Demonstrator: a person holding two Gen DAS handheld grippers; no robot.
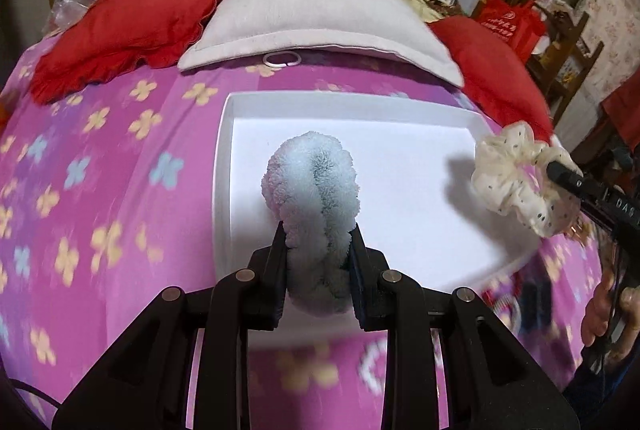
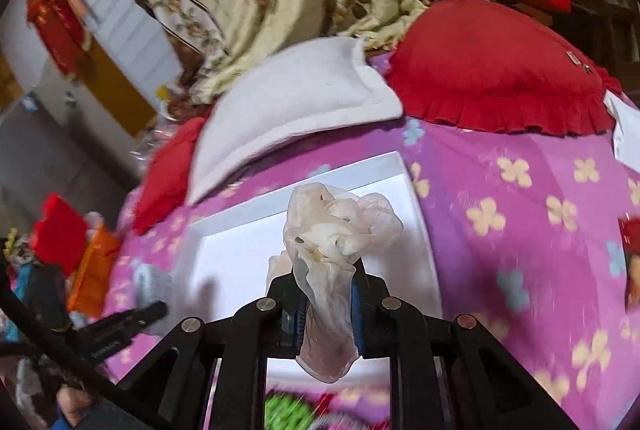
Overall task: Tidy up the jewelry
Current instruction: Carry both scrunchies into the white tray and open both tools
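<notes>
Left wrist view: the left tool (image 1: 318,230) is clamped on a fluffy pale blue scrunchie (image 1: 312,186), held over the white tray (image 1: 224,166) on the bed (image 1: 100,170). The right tool (image 2: 326,270) pinches a sheer cream scrunchie (image 2: 336,226) above the tray's right side.

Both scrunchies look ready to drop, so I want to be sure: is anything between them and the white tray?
Nothing visible. The fluffy blue scrunchie and the cream scrunchie hang over the white tray, whose visible floor looks bare.
</notes>
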